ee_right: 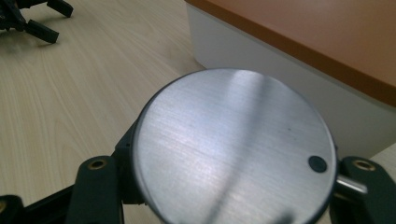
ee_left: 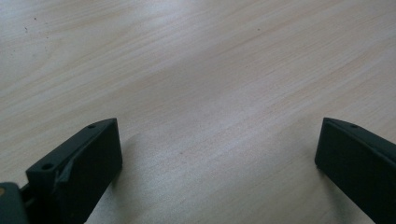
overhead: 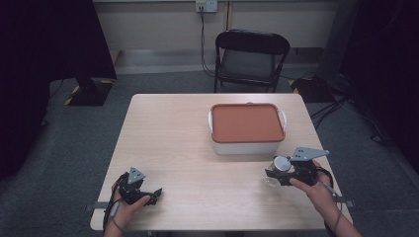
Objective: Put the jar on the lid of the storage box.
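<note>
- Your light wooden table (overhead: 173,148) stands on grey carpet.
- A white container (overhead: 247,145) with an orange lid (overhead: 247,122) sits on its far right part.

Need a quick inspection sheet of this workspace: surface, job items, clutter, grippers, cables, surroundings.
Surface: light wooden table, bare grain under the left gripper.
Job's things: white plastic box with an orange lid, lid on; round brushed-metal lidded jar.
Clutter: nothing seen.
Grippers: left gripper open, resting near the front edge; right gripper shut on the jar, beside the box.
Cables: black cable hanging from a wall socket.
Surroundings: black folding chair behind the table; grey carpet.
</note>
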### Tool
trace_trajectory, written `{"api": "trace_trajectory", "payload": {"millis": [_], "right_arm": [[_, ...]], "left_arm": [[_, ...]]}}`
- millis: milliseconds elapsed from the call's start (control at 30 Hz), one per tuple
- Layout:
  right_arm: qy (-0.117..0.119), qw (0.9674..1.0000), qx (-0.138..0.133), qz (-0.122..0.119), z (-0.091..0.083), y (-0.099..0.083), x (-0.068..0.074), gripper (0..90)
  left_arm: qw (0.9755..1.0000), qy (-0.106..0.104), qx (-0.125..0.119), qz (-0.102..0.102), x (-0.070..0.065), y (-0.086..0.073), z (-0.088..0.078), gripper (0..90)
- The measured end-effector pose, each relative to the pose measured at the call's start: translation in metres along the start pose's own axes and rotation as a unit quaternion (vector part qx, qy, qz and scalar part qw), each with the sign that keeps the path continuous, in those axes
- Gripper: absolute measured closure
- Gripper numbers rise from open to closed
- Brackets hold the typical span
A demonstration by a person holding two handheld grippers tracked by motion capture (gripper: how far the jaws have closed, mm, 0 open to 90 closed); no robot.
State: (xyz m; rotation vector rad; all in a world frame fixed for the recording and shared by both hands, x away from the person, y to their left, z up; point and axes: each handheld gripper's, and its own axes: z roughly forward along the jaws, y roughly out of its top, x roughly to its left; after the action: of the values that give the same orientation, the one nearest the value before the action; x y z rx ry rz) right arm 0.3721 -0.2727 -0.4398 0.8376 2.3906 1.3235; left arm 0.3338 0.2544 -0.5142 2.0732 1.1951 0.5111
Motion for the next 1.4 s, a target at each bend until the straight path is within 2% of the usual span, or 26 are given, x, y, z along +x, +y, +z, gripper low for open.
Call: {"api": "trace_trajectory", "payload": {"millis": [1400], "right_arm": [[0.008,0.9998,0.018,-0.003,0.013,0.035,-0.015,35.9]], "left_arm": [[1.0000,0.000,0.000,0.000,0.000,0.000,0.000,0.4]]}}
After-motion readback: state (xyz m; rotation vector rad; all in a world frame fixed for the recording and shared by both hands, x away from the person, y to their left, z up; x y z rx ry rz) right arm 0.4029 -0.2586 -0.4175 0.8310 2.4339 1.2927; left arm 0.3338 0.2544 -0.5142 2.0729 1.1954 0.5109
